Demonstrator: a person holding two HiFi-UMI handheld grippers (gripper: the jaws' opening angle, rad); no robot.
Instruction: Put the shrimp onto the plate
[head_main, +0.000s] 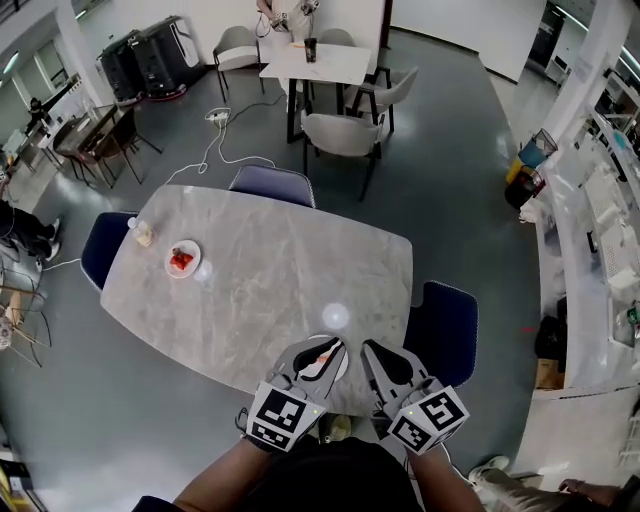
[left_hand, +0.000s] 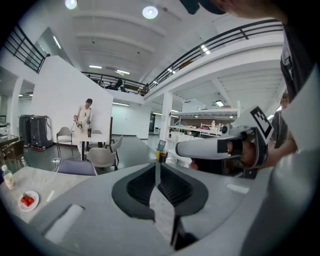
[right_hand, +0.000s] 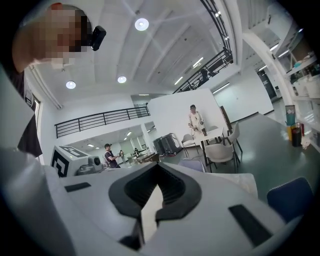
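1. The left gripper (head_main: 338, 345) and the right gripper (head_main: 368, 346) both have their jaws pressed together on nothing.
2. Just below the left gripper's tips, a plate (head_main: 343, 366) carries a pinkish piece, probably the shrimp (head_main: 322, 357).
3. If so, the sound move is to lift away straight, clear of the rim.
4. I count two plates; the second plate (head_main: 169, 262), with red bits on it, sits far ahead-left, with one bottle (head_main: 143, 233) beside it.
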